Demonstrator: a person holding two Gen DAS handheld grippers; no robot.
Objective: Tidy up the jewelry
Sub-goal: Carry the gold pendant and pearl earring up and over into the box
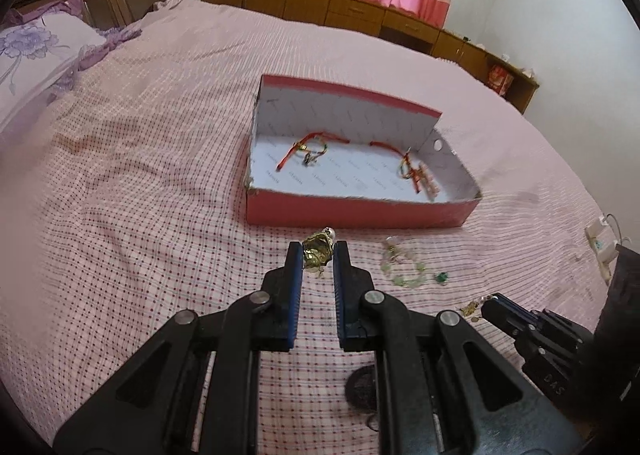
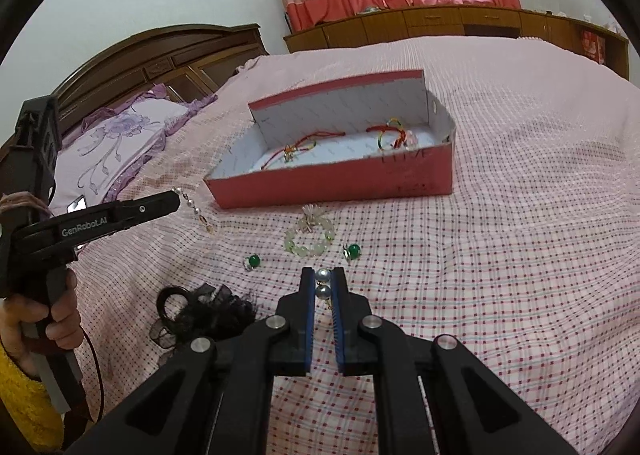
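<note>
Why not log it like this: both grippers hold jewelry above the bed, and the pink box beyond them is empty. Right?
Not quite. The box is not empty: red cord bracelets already lie in it, as the left wrist view shows. The rest stands: the left gripper and right gripper each hold jewelry above the bed.

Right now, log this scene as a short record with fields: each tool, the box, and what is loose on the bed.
left tool: shut on a gold and pearl piece, lifted off the bedspread
right tool: shut on a pearl piece
box: red, open, on the bed; red cord bracelets inside
loose on bedspread: pale green bead bracelet, two green bead earrings, black lace hair tie
</note>
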